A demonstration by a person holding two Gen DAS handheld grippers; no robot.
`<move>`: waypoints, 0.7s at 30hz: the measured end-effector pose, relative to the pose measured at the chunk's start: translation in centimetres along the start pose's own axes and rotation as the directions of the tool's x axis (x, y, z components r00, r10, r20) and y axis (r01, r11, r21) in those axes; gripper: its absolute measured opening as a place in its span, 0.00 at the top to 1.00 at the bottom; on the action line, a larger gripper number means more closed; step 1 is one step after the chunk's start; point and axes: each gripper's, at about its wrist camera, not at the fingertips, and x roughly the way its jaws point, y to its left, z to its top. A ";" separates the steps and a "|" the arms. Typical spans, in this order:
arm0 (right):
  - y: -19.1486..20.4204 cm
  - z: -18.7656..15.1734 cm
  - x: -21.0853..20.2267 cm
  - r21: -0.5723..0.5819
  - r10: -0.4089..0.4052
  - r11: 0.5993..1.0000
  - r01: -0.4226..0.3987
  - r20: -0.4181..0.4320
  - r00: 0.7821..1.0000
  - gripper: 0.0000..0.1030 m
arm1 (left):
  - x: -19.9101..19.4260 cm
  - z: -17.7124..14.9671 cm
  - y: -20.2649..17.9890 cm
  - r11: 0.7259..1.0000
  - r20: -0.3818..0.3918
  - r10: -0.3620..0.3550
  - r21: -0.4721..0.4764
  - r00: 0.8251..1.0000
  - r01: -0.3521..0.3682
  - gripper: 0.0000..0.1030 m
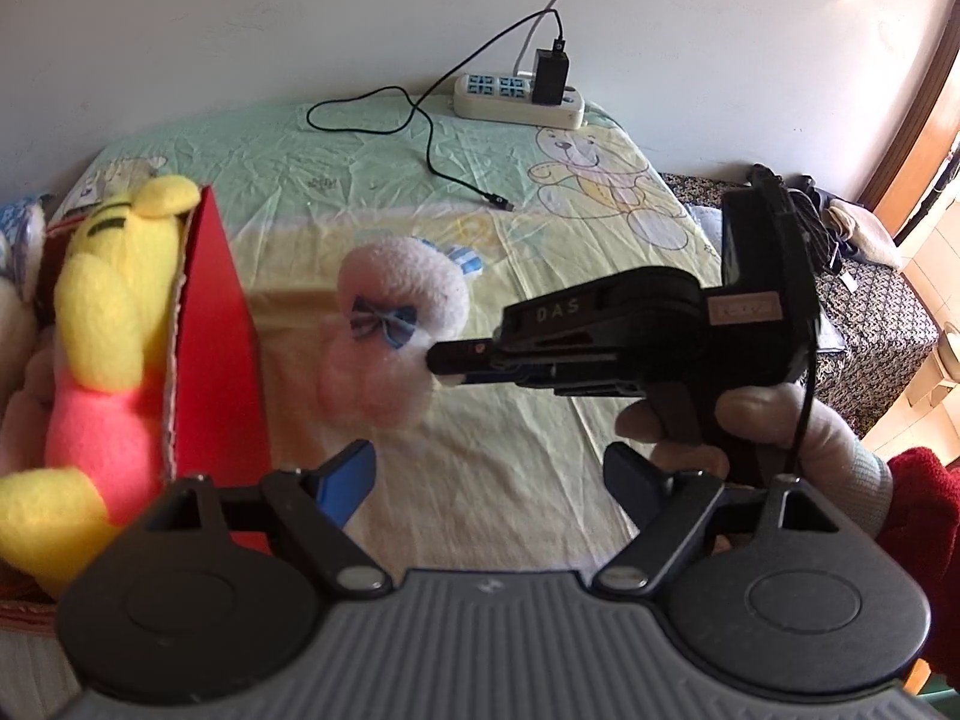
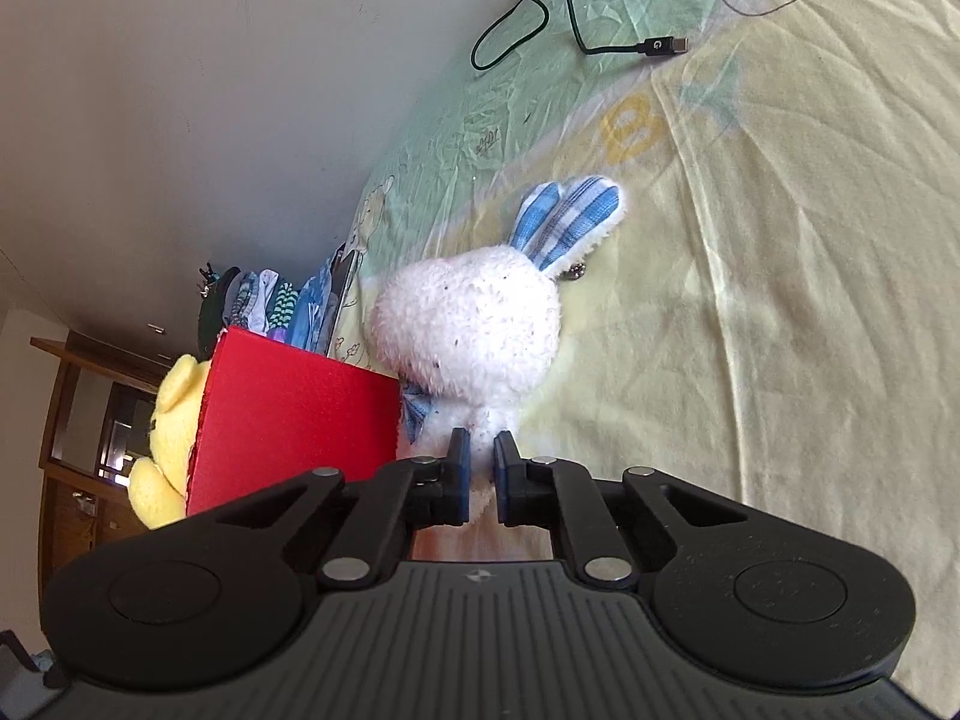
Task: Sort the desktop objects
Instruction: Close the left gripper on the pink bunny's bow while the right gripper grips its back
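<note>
A white plush rabbit (image 1: 399, 324) with blue checked ears and a blue bow is held above the yellow-green cloth, just right of the red box (image 1: 210, 348). My right gripper (image 2: 480, 459) is shut on the rabbit (image 2: 474, 330) at its body below the head; in the left wrist view the right gripper (image 1: 441, 360) comes in from the right, held by a gloved hand (image 1: 780, 426). A yellow and pink plush bear (image 1: 102, 330) lies in the red box (image 2: 294, 414). My left gripper (image 1: 492, 477) is open with nothing between its fingers, below the rabbit.
A white power strip (image 1: 516, 97) with a black charger stands at the table's far edge against the wall. Its black cable (image 1: 420, 132) trails onto the cloth, plug end (image 2: 660, 47) loose. Folded clothes (image 2: 282, 306) lie behind the box. A dark patterned surface (image 1: 864, 312) sits to the right.
</note>
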 end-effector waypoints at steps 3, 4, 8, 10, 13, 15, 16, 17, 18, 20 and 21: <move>-0.4 -0.8 -2.3 0.004 0.003 1.000 -0.003 0.000 1.000 0.92 | -0.3 -0.1 0.0 1.000 0.002 -0.025 0.002 1.000 0.025 0.18; -0.5 -1.2 -3.0 0.004 0.002 1.000 -0.002 -0.001 1.000 0.92 | -0.4 -0.1 0.0 0.999 0.002 -0.035 0.000 0.999 0.035 0.18; -0.7 -3.2 -5.5 -0.003 -0.027 1.000 0.027 -0.014 1.000 0.92 | -0.6 -0.3 0.0 0.997 0.000 -0.075 -0.009 0.997 0.075 0.18; -0.7 -4.4 -6.7 -0.009 -0.047 0.999 0.047 -0.014 0.999 0.92 | -0.8 -0.4 0.0 0.996 -0.001 -0.089 -0.010 0.996 0.089 0.18; -0.9 -6.0 -8.1 -0.003 -0.073 0.997 0.073 -0.011 0.997 0.92 | -0.8 -0.4 0.0 0.993 -0.003 -0.117 -0.017 0.993 0.117 0.18; -1.2 -7.0 -8.9 0.006 -0.092 0.996 0.092 -0.008 0.996 0.92 | -0.4 -0.5 0.0 0.989 -0.012 -0.147 -0.032 0.989 0.146 0.18; -1.4 -7.5 -9.4 0.016 -0.098 0.995 0.098 -0.005 0.995 0.91 | -0.2 -0.5 0.0 0.986 -0.019 -0.161 -0.039 0.987 0.160 0.18; -1.6 -8.1 -9.8 0.028 -0.106 0.994 0.106 -0.002 0.994 0.91 | 0.2 -0.5 0.0 0.983 -0.028 -0.178 -0.049 0.984 0.177 0.18; -1.9 -8.6 -10.3 0.038 -0.116 0.992 0.116 0.000 0.993 0.91 | 0.6 -0.5 -0.1 0.980 -0.039 -0.193 -0.058 0.981 0.190 0.18; -2.1 -9.5 -10.9 0.041 -0.142 0.989 0.141 0.004 0.990 0.91 | 1.5 -0.6 -0.4 0.974 -0.062 -0.218 -0.071 0.974 0.214 0.19; -2.2 -9.8 -11.1 0.041 -0.158 0.987 0.157 0.008 0.987 0.90 | 2.0 -0.7 -0.6 0.971 -0.073 -0.232 -0.075 0.970 0.226 0.19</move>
